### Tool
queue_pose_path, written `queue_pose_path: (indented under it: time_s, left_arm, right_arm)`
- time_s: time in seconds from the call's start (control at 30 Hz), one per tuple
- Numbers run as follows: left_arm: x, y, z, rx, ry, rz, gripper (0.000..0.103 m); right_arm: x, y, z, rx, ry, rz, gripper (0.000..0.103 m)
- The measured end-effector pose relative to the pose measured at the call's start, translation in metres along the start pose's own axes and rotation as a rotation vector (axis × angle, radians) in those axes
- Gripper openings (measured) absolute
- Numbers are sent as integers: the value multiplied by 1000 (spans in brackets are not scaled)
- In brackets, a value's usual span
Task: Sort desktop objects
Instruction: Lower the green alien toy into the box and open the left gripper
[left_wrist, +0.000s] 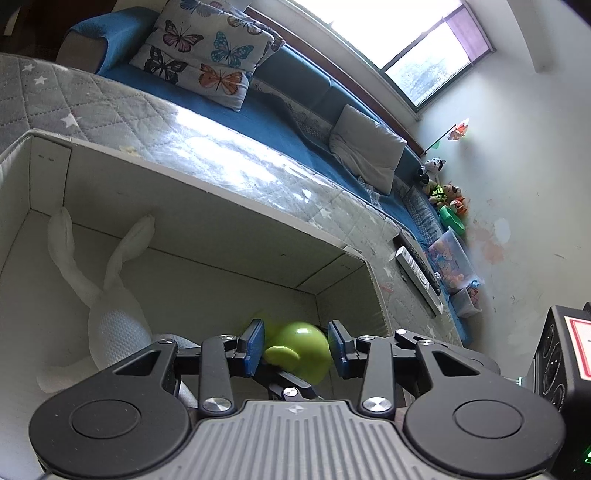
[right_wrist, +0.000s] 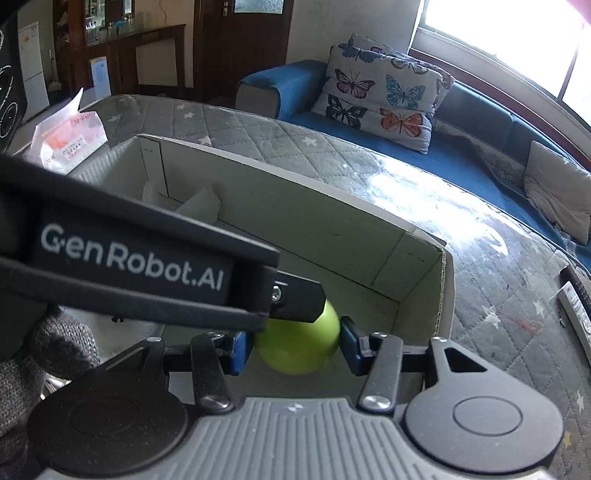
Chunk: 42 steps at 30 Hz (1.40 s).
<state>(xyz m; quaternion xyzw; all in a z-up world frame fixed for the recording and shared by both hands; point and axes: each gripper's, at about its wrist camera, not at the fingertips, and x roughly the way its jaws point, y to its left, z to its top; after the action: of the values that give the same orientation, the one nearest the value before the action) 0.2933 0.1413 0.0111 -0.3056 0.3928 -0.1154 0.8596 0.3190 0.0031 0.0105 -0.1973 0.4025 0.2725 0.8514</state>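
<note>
**Q:** Inside the cardboard box (left_wrist: 207, 236), at its right-hand end — is that where the green toy (left_wrist: 301, 349) lies?

**A:** Yes, low against the box's end wall. A white stuffed rabbit (left_wrist: 110, 321) lies toward the other end of the box, ears up against the far wall.

**Q:** Which tongs are on it?

**A:** Both sets frame it. The left tongs (left_wrist: 295, 345) stand spread, blue pads either side of the toy with a gap showing on each side, not pinching. Its stubby green lug points toward the left pad. The right tongs (right_wrist: 293, 349) bracket the toy's round body (right_wrist: 299, 343) more closely; whether those pads press or merely flank it cannot be told.

**Q:** Who is nearer?

**A:** Judging by the right wrist view, the left tool's black body crosses above the box and its tip sits against the toy's top, so the left looks at least as near. Both come at the toy from the box's near side.

**Q:** And the next move?

**A:** Probably a release or a hand-over within the box; the round body could roll toward the rabbit.
</note>
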Motion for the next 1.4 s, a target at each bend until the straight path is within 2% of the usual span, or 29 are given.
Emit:
queue_pose_path:
  time_s: [0.23, 0.6, 0.73, 0.8, 0.9, 1.07, 1.13, 1.37, 1.4]
  left_arm:
    - [-1, 0, -1, 3, -6, -4, 41]
    - [-14, -7, -6, 34, -30, 3, 41]
    - [-20, -12, -11, 46, -42, 12, 41]
    - [-25, -15, -13, 57, -50, 16, 41]
    - [-32, -21, -18, 75, -63, 17, 41]
    - [-46, -32, -24, 111, -87, 19, 41]
    - [-52, -37, -28, 127, -98, 23, 41]
    - [-76, -49, -42, 164, -142, 21, 41]
    - [-79, -51, -44, 170, -144, 22, 41]
  right_arm:
    - [-2, 0, -2, 4, -8, 2, 51]
    - [-16, 3, -12, 14, -66, 25, 51]
    - [-23, 4, -13, 29, -93, 30, 61]
    - [-27, 4, -14, 28, -102, 29, 61]
    - [-35, 5, -18, 27, -115, 25, 70]
    - [-51, 6, -23, 37, -151, 26, 72]
    - [-58, 6, -25, 38, -173, 21, 78]
    - [-86, 7, -39, 53, -233, 15, 84]
    - [-88, 7, -41, 54, -238, 13, 88]
